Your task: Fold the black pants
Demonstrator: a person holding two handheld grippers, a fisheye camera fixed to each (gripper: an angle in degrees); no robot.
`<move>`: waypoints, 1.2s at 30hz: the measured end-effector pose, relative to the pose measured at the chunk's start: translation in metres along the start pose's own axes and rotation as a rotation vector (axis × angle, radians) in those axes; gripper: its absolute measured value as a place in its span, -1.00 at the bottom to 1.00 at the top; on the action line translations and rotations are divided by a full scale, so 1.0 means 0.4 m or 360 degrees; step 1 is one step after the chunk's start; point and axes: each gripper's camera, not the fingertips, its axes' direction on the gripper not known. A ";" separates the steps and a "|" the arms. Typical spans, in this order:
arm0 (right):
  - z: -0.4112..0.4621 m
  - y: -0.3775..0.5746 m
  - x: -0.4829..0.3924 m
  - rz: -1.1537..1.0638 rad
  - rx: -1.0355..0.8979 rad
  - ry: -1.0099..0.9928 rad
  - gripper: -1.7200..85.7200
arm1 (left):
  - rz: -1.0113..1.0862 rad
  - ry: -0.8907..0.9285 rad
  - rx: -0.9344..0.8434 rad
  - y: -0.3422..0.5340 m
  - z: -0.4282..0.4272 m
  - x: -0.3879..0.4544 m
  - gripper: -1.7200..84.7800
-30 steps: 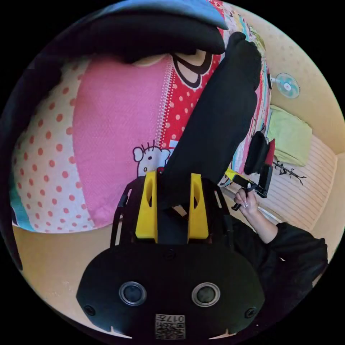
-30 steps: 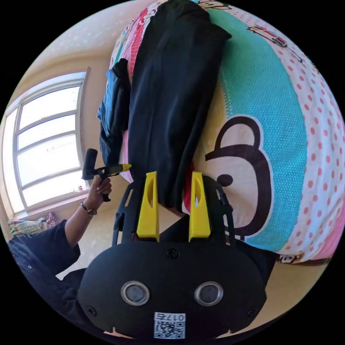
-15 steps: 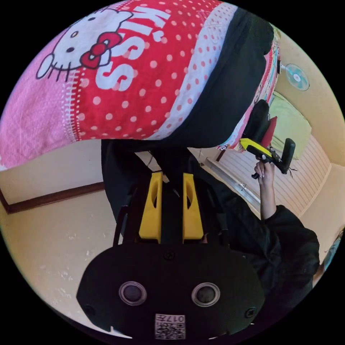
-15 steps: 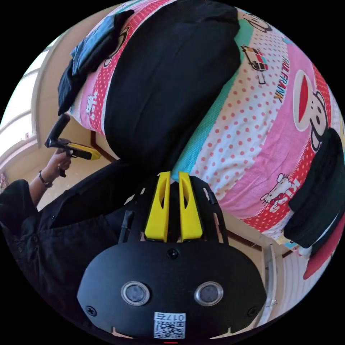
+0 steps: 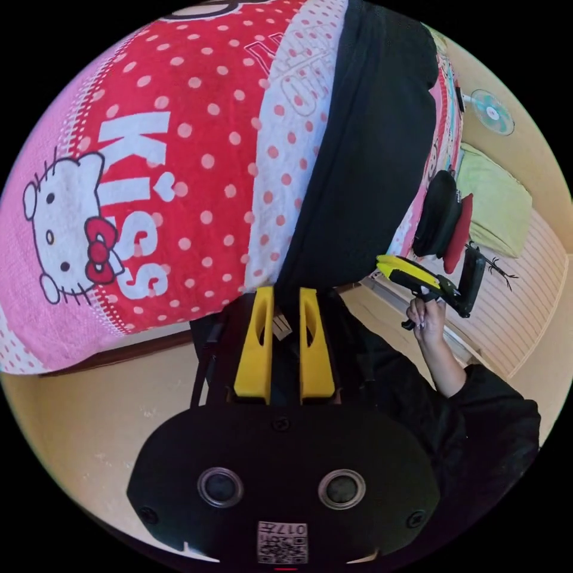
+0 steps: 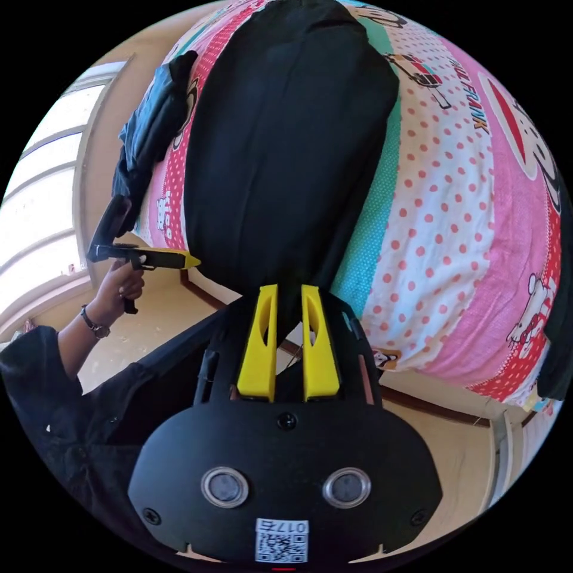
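Both tools pinch the near hem of the black pants (image 6: 286,149) — left tool (image 5: 284,293), right tool (image 6: 285,292). Pants lie on the bed (image 6: 441,227), frame centre. Uneven pull — skewed fold, hem slips.

I see black pants (image 6: 286,155) on a bedspread (image 5: 179,179) of red, pink and white polka-dot bands plus a teal one. Gripper jaws are yellow on black bodies. Green pillow (image 5: 492,209), blue-black clothes (image 6: 149,131) at the bed's edge.

Both grippers' jaws now nearer together than a second ago on black pants (image 6: 286,155)
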 end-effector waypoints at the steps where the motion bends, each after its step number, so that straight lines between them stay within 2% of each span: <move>1: -0.004 0.009 0.001 0.0060 0.0043 0.0055 -0.78 | 0.0005 -0.0020 0.0007 0.005 0.000 0.006 -0.79; 4: 0.012 0.000 0.003 0.0170 0.0096 -0.0066 -0.74 | 0.0002 -0.0059 0.0024 0.016 0.013 0.022 -0.77; 6: 0.021 -0.014 -0.003 0.0236 0.0097 -0.0033 -0.74 | -0.0072 -0.0003 0.0018 0.008 0.040 0.017 -0.78; 9: 0.009 -0.024 -0.014 0.0207 0.0024 -0.0082 -0.84 | -0.0085 0.0005 -0.0030 0.008 0.063 0.038 -0.85; 12: -0.055 -0.004 -0.015 0.0143 -0.0018 -0.0160 -0.90 | 0.0045 -0.0054 -0.0060 0.045 0.063 0.096 -0.89; 16: -0.166 0.042 -0.047 0.0015 -0.0031 0.0067 -0.92 | 0.0156 0.0166 -0.0062 0.111 0.100 0.151 -0.90; 19: -0.159 0.046 -0.040 -0.0037 -0.0138 0.0045 -0.92 | 0.0050 0.0054 0.0015 0.135 0.144 0.147 -0.90; 23: -0.105 0.029 -0.002 0.0031 -0.0376 0.0048 -0.90 | -0.0281 -0.0028 -0.0022 0.136 0.180 0.063 -0.93; 26: -0.194 0.033 0.012 -0.0045 -0.0151 -0.0169 -0.83 | -0.0184 0.0073 0.0189 0.156 0.110 0.049 -0.85; 30: -0.292 0.025 0.118 0.0117 0.0139 -0.0445 -0.69 | 0.0010 0.0346 0.0435 0.125 0.022 0.030 -0.64; 32: -0.324 0.019 0.192 0.0132 0.0343 -0.0649 -0.65 | 0.0065 0.0392 0.0455 0.078 0.013 0.019 -0.60; 36: -0.285 -0.013 0.292 0.0191 0.0322 -0.0828 -0.64 | 0.0171 0.0401 0.0345 -0.025 0.031 0.003 -0.63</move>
